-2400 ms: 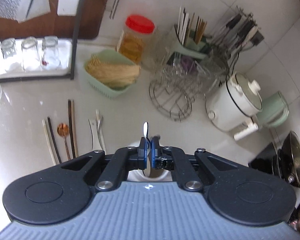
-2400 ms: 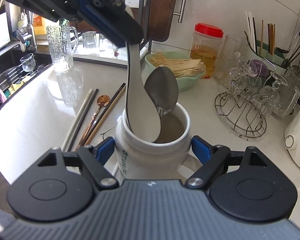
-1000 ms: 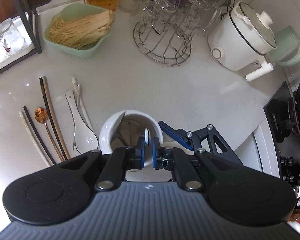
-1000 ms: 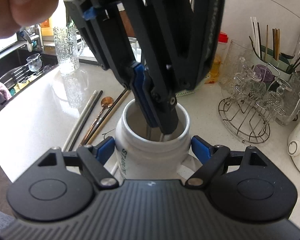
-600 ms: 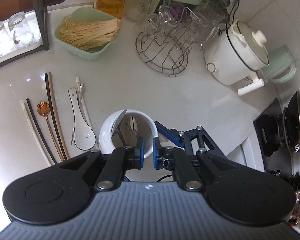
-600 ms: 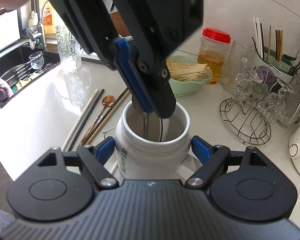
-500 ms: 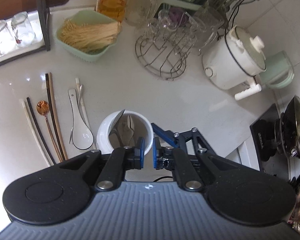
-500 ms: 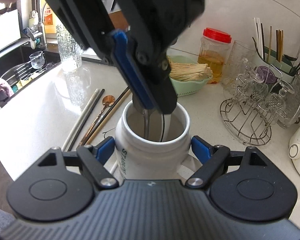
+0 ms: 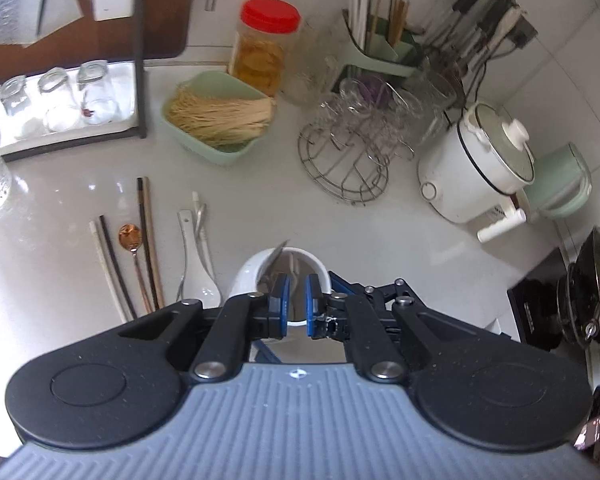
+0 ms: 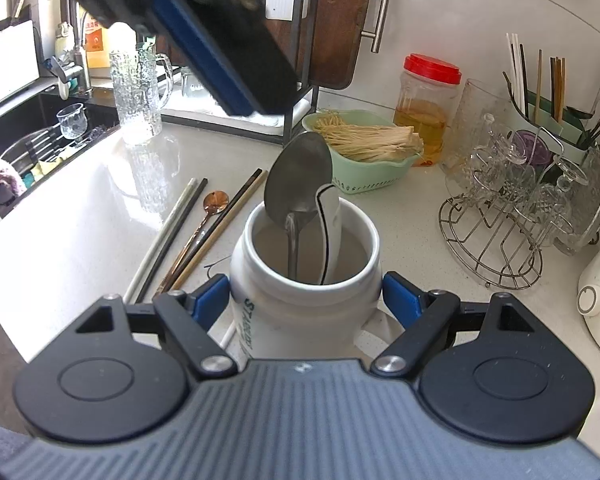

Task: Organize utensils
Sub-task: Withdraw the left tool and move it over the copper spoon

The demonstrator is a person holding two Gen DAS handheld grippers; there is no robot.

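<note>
near the counter's front edge, white crock (image 10: 304,312) clamped between right gripper (image 10: 306,294) pads, metal spoon (image 10: 298,184) and white ceramic spoon (image 10: 331,216) standing inside, left gripper (image 9: 295,306) above it, jaws nearly closed, empty, chopsticks (image 9: 148,240) loose toward left edge

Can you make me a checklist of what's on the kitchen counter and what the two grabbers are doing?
Surface: white counter, glossy.
Job's things: white jar holding a metal spoon and a white spoon; chopsticks, a copper spoon and a white soup spoon lie on the counter.
Clutter: green basket, red-lidded jar, wire glass rack, rice cooker.
Grippers: left gripper shut, empty, above the jar; right gripper fingers on the jar's sides.
Cables: by the wall knife rack.
Surroundings: sink.
</note>
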